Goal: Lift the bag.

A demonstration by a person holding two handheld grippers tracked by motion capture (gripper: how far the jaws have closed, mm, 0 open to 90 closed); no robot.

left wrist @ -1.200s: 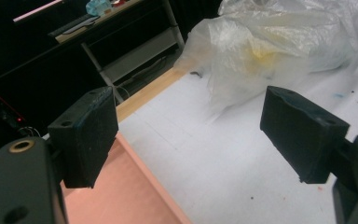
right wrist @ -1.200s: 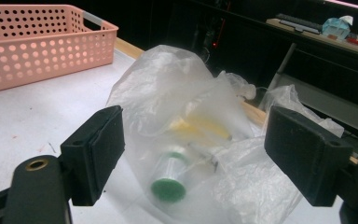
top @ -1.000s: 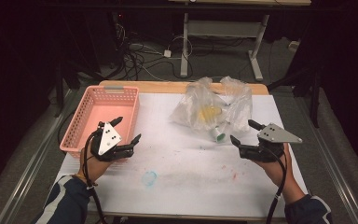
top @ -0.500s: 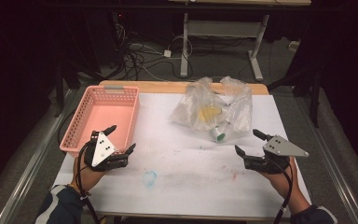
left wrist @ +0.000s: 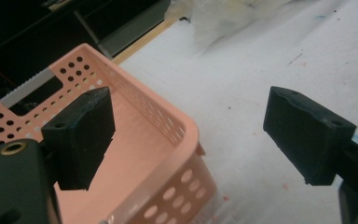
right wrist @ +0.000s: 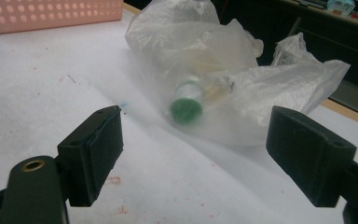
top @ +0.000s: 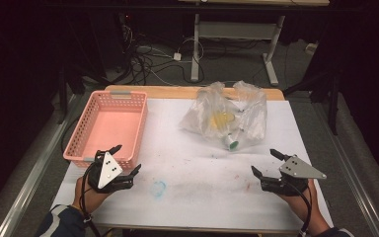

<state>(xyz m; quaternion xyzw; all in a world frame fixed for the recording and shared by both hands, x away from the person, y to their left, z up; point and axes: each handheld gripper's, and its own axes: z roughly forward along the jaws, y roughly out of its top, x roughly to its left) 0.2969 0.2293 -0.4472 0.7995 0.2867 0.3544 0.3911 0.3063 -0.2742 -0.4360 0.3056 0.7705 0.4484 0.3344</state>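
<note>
Currently the clear plastic bag (top: 227,116) sits on the far middle of the white surface (top: 197,197), crumpled, with a green-capped bottle (top: 232,143) inside at its near edge, cap pointing toward the near side. Bag's far edge is close to the surface's wooden far edge; open white room to its left, right and near side.

Right gripper (top: 267,163) hovers near-right, well apart from the bag, fingers (right wrist: 91,154) spread wide, nothing between them. In the right gripper view the bottle's cap lines up between the two fingers, farther off.

Left gripper (top: 123,160) at near-left, fingers wide, nothing held, just beside the near-right corner of the pink basket (top: 79,133); one finger overlaps the basket rim in the left gripper view. Basket hugs the surface's left edge.

Wide bare stretch of surface between the two grippers, lightly smudged, with a blue mark (top: 159,187).
</note>
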